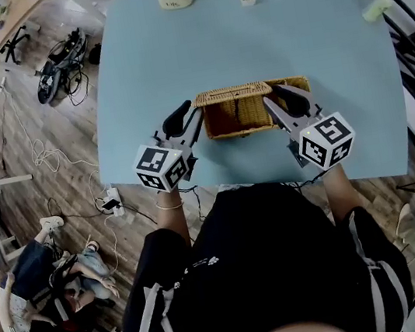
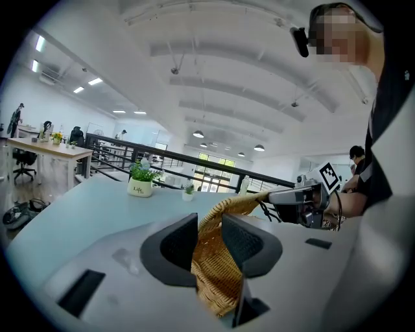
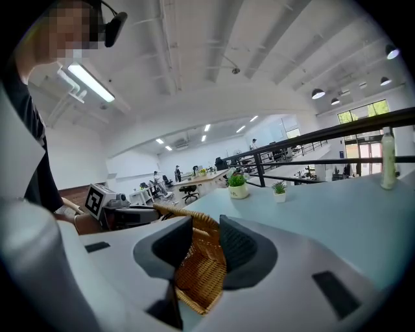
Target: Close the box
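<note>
Head view: left gripper (image 1: 186, 119) and right gripper (image 1: 284, 103) flank the wicker box (image 1: 251, 118) mid-surface (image 1: 173, 56). Both have their jaws apart astride its wicker ends, seemingly unclamped. Inside shows; the lid (image 1: 232, 93) stands at the far rim, so closing remains undone.
</note>
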